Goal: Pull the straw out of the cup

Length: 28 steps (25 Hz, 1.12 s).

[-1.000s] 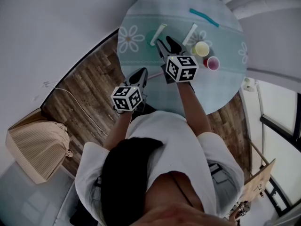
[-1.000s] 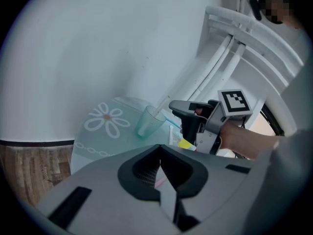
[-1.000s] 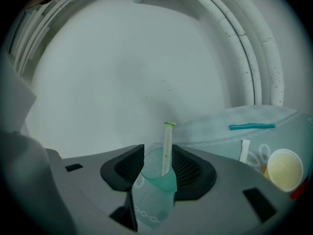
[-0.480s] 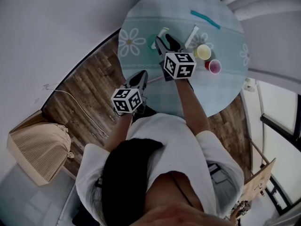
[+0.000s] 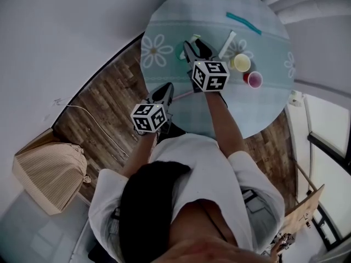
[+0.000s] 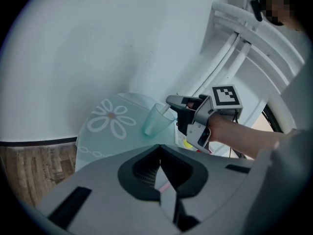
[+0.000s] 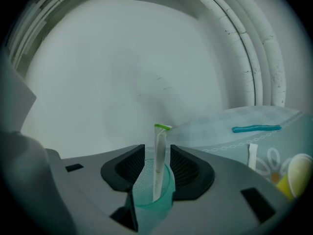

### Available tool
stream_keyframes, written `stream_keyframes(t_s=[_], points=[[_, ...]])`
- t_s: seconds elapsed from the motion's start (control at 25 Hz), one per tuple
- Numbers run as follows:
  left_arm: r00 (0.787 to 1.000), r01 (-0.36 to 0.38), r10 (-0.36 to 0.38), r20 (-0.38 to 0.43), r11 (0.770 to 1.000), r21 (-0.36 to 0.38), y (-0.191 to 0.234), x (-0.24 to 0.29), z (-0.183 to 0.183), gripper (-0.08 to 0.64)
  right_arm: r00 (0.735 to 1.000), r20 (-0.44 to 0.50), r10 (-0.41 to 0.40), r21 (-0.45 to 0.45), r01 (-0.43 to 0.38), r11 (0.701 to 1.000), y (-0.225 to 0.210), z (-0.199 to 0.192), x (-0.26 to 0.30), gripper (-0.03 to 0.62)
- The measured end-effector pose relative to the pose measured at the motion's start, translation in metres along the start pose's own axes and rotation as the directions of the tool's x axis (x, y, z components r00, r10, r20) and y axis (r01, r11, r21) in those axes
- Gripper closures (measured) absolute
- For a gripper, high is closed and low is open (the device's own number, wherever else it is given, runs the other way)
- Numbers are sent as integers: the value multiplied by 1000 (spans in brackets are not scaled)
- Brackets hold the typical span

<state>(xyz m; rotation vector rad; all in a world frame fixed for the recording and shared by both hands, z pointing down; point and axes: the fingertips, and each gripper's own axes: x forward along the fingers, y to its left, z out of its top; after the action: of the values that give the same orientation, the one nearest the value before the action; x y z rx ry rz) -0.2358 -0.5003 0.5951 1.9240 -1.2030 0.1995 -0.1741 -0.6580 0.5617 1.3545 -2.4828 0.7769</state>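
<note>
A clear teal cup [image 7: 154, 199] stands on the round table [image 5: 164, 32] with a white wrapped straw [image 7: 159, 155], green at its tip, upright in it. My right gripper [image 7: 157, 168] is open, its jaws on either side of the cup and the straw without touching the straw. In the head view the cup [image 5: 180, 51] sits just left of the right gripper [image 5: 195, 49]. The left gripper view shows the cup [image 6: 156, 120] tilted beside the right gripper [image 6: 180, 102]. My left gripper [image 5: 164, 90] hangs at the table's near edge, shut on a thin pink straw [image 6: 166, 186].
A yellow cup [image 5: 241, 63] and a red cup [image 5: 254, 79] stand right of the right gripper. A second white wrapped straw [image 5: 227, 39] and a teal straw [image 5: 244, 23] lie further back. A wicker bag [image 5: 46, 174] sits on the wooden floor at left.
The right gripper has moved forward and left over the table, bringing its jaws around the teal cup and its straw. The left gripper has barely moved.
</note>
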Motion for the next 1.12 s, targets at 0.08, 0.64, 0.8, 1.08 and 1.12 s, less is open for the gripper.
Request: stream_keyframes(t_s=[0.08, 0.64, 0.8, 1.08, 1.12], points=[[1000, 3, -3, -2, 1000, -3, 1, 1, 0, 551, 1000, 10, -7, -6, 7, 1000, -1, 3, 2, 458], [1000, 11, -11, -9, 1000, 4, 2, 2, 2, 551, 1000, 14, -21, -44, 21, 999, 1, 10, 3, 532], [1000, 9, -9, -8, 1000, 3, 0, -1, -1, 551, 1000, 26, -14, -48, 15, 999, 3, 14, -2, 534], [1000, 24, -23, -2, 1000, 19, -10, -3, -3, 551, 999, 48, 10, -65, -7, 998, 10, 25, -13, 534], [1000, 27, -27, 0, 999, 21, -12, -3, -3, 551, 999, 53, 10, -66, -6, 998, 11, 27, -15, 534]])
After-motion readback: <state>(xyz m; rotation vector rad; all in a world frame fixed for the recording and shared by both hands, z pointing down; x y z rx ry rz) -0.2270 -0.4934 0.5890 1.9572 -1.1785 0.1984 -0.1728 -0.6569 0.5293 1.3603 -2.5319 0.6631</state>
